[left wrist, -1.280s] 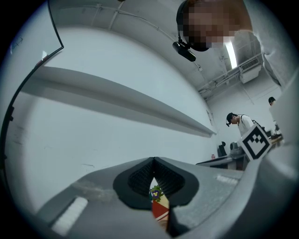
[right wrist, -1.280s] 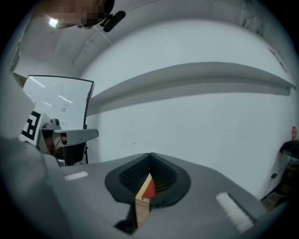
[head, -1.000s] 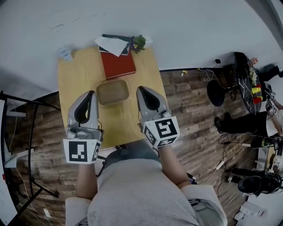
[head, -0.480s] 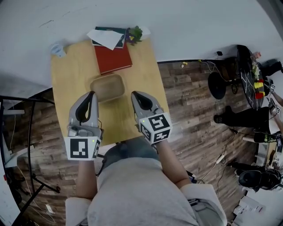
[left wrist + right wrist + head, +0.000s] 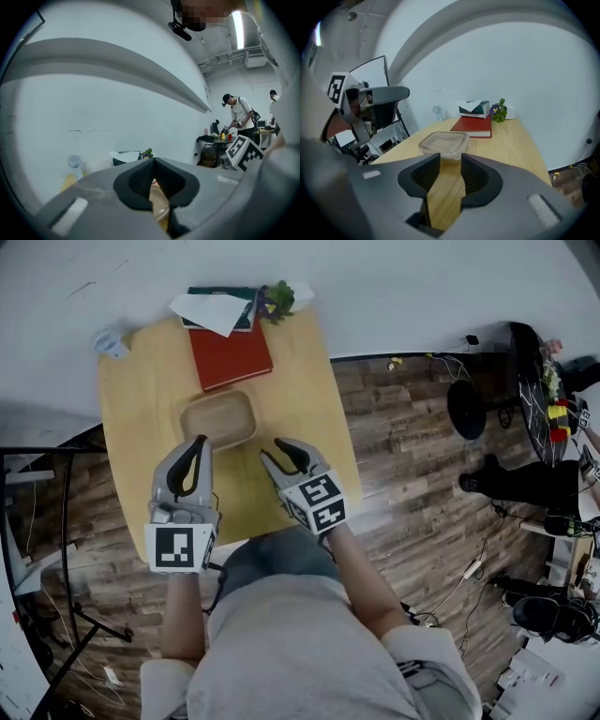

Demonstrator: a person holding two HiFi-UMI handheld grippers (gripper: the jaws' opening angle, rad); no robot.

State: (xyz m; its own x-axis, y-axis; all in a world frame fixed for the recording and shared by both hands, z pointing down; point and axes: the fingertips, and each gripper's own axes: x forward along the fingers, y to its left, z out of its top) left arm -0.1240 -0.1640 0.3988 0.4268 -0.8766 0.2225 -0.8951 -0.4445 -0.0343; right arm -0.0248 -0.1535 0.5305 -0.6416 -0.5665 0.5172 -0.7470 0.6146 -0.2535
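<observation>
The left gripper [image 5: 153,163] is held over the near half of the table [image 5: 136,442], its jaws drawn together with nothing pinched. Only a thin slit is left below the tips, and what looks like a pale rim is glimpsed through it, though this cannot be made out surely. Beside it, the right gripper [image 5: 450,161] is held with its jaws parted by a moderate gap. Bare wood is seen between them, and nothing is gripped.

Just beyond both sets of tips a lidded plastic container [image 5: 218,418] is set on the table — at about one o'clock from the left gripper and eleven o'clock from the right, apart from each. It is judged to be light and apparently empty, with thin walls that would flex under pressure and a smooth, somewhat slippery skin. The stiffened rim under the lid, taken across two opposite sides, is judged the soundest place for a hold; a gentle squeeze is advised.

Farther off at twelve o'clock a red book [image 5: 231,354] is laid, near the container. Behind it a tissue box [image 5: 214,309] and a small plant [image 5: 276,298] are placed against the wall — and a small fan [image 5: 106,341] is stood at ten o'clock.
</observation>
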